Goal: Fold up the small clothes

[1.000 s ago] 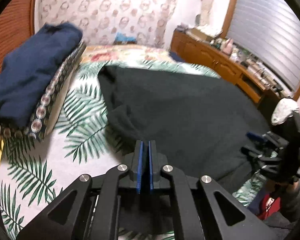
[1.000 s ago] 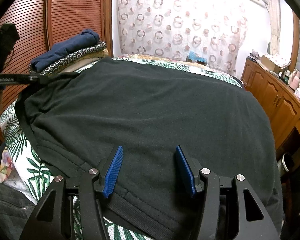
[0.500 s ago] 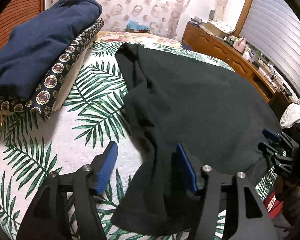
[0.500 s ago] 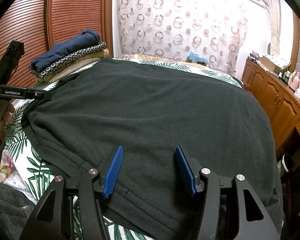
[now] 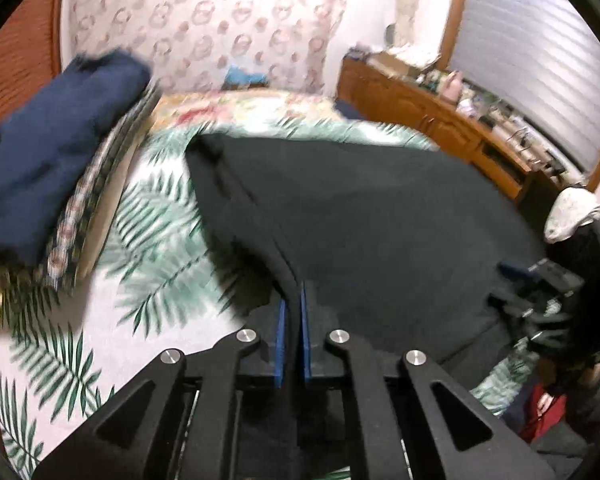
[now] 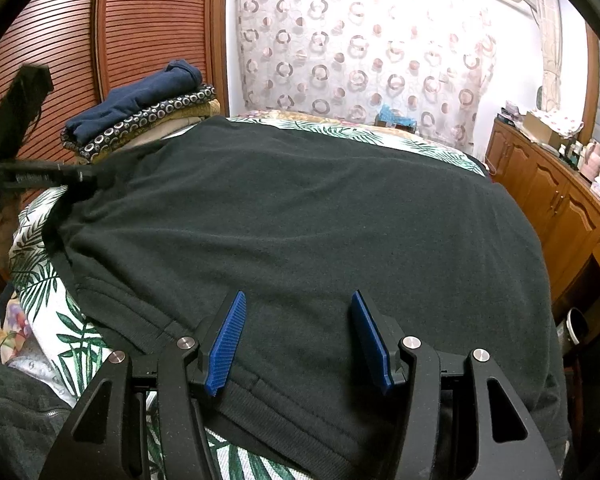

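Note:
A large black sweatshirt (image 6: 300, 216) lies spread over the bed's palm-leaf sheet (image 5: 100, 300). In the left wrist view my left gripper (image 5: 293, 292) is shut, its blue pads pinching a raised fold at the sweatshirt's (image 5: 380, 220) left edge. The right wrist view shows that same gripper (image 6: 80, 178) at the far left, holding the garment's corner slightly off the sheet. My right gripper (image 6: 299, 298) hovers open over the ribbed hem near the front edge, with nothing between its pads.
A stack of folded clothes (image 6: 140, 116), dark blue on top, sits at the bed's far left by the slatted wooden doors (image 6: 60, 40). A wooden cabinet (image 6: 540, 192) with clutter lines the right wall. A patterned curtain (image 6: 360, 60) hangs behind the bed.
My left gripper opened over the sweatshirt's left edge half a second ago, then shut again on a fold of it. The right gripper has stayed still and open.

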